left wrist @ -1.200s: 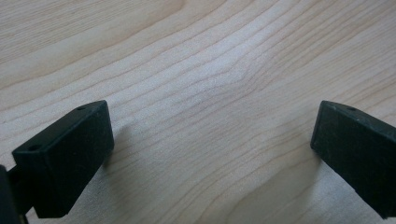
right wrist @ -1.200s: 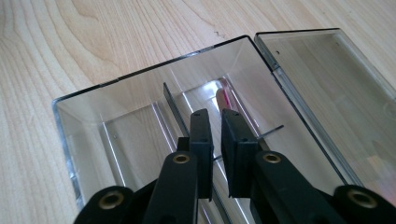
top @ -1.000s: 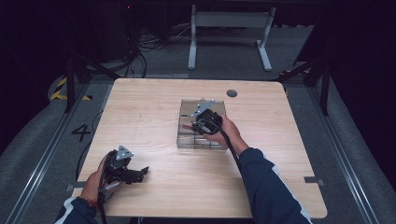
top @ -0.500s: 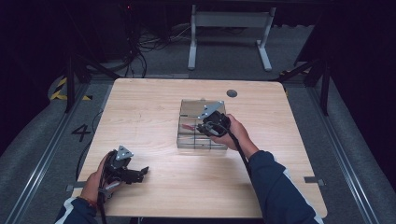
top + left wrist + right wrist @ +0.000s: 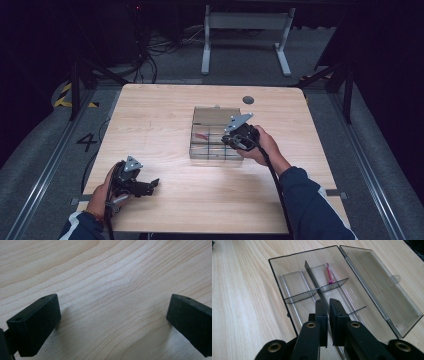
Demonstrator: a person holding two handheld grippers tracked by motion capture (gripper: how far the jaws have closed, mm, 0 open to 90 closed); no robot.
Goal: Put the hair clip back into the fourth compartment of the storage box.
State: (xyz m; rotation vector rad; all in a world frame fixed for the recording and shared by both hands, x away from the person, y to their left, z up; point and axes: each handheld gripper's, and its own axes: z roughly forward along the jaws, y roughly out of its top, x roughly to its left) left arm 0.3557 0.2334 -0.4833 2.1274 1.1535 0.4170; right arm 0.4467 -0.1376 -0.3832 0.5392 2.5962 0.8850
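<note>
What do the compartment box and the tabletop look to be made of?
The compartment box, lid open, looks like smoke-tinted clear plastic: the wood shows through its walls and dividers, with glossy reflections. The tabletop looks like pale wood or wood-pattern laminate, matte, with wavy grain lines; which one cannot be told.

one clear box (image 5: pixel 210 131), one pink stick (image 5: pixel 328 273), two grippers

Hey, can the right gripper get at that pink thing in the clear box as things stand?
Probably yes. The lid lies folded open, so the box is uncovered, and the right gripper hangs over it. But its jaws are nearly closed, and a divider stands between it and the pink piece.
</note>
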